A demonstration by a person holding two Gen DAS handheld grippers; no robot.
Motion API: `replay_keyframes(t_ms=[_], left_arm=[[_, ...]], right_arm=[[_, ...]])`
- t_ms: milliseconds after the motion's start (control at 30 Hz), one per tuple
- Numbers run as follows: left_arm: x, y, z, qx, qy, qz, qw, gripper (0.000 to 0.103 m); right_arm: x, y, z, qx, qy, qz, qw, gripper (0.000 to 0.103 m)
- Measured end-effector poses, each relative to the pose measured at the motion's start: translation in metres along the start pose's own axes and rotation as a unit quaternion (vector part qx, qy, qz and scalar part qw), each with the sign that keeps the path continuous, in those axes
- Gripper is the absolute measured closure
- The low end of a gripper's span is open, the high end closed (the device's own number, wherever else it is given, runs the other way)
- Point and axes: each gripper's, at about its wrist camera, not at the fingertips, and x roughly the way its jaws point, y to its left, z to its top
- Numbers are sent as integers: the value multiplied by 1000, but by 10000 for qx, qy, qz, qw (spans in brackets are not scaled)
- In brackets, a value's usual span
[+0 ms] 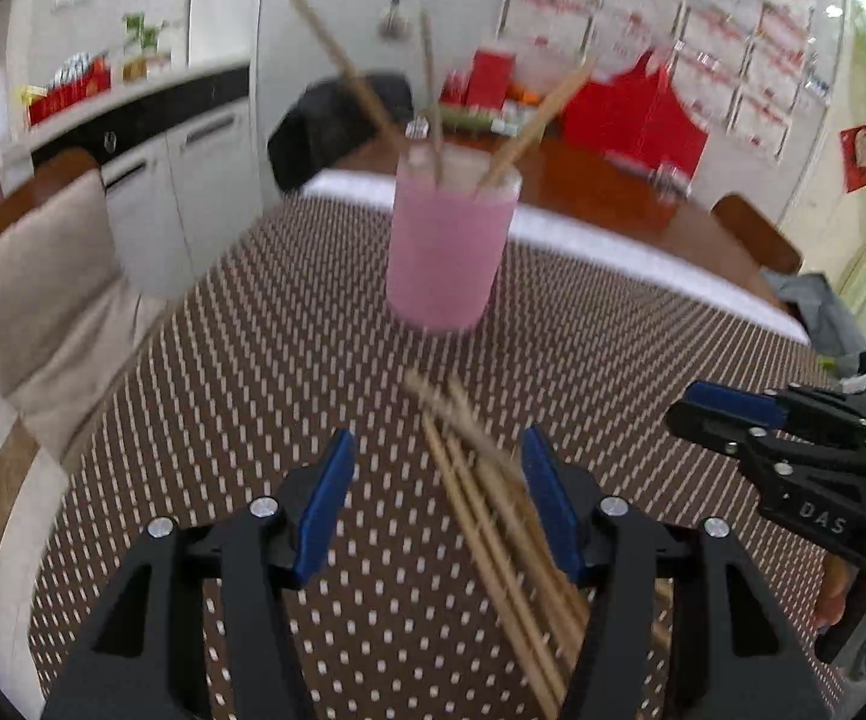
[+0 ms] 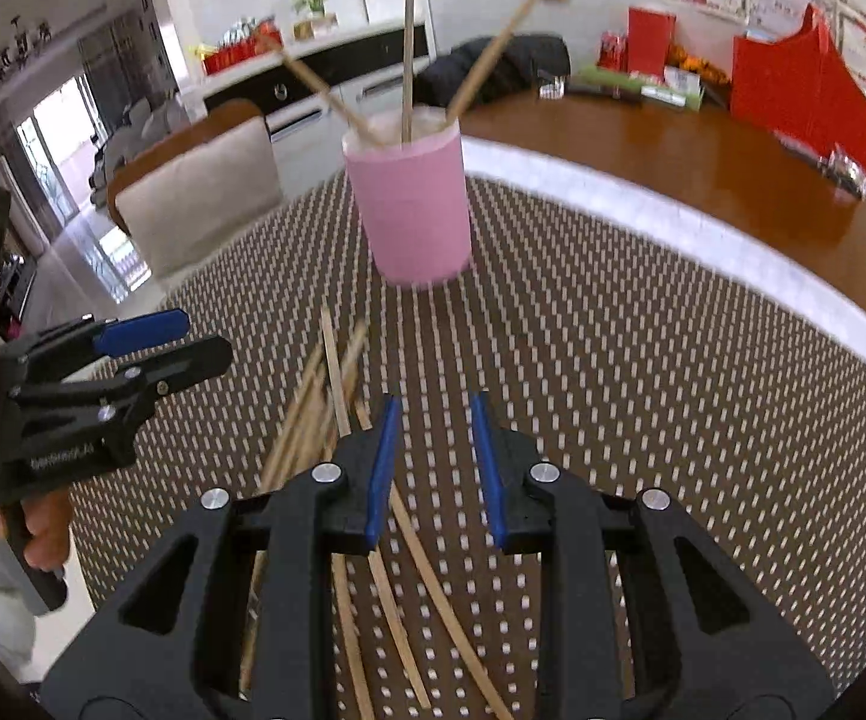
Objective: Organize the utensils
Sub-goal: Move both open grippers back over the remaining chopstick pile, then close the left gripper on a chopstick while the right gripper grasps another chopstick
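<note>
Left gripper point(image 1: 436, 501) is being held released above the loose chopsticks point(image 1: 493, 516) on the dotted tabletop point(image 1: 613, 360); nothing gripped. Pink cup point(image 2: 412, 204), beyond, is already holding three sticks. Right gripper point(image 2: 433, 468) is hanging partly parted, empty. Judgement: one stick should be singled out, pinched mid-length, then lifted clear.

The left gripper point(image 1: 436, 462) hangs over a dotted mat point(image 1: 253, 372) with jaws apart; loose sticks point(image 1: 493, 516) lie below, by the right-hand pad. Beyond stands a pink cup point(image 1: 448, 246) holding three sticks. The right gripper point(image 1: 727, 414) enters at right.
</note>
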Motion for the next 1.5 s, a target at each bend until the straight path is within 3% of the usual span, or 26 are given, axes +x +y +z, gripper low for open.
replay_keyframes(t_ms=[433,533,600,767,867,1133,1233,1400,1500], left_arm=[[31,-13,-47,300,878,239,9954,45],[32,-14,-49,342,833,290,9955,45],[32,-16,-46,334,851,299,9954,45],[33,-21,-48,592,1023,452,9920,42],[32,-28,-54,926,925,603,9896,41],[37,-22,-50,643,1129,500,9903,41],[35,-19,-48,614,1155,486,9902,53],[36,-18,-41,580,1262,467,9892,84],[38,-12,-36,459,1273,438,9898,92]], right_arm=[[23,-4,-46,-260,647,22,9976,77],[25,-3,-48,-309,711,45,9970,70],[26,-2,-50,-345,722,17,9968,59],[26,-2,-51,-442,718,-105,9964,59],[28,-2,-52,-485,750,-164,9959,59],[38,10,-47,-1049,1109,-467,9872,59],[44,13,-40,-1185,1332,-349,9834,69],[53,17,-28,-1324,1744,-175,9756,79],[58,17,-21,-1366,1889,-193,9723,88]])
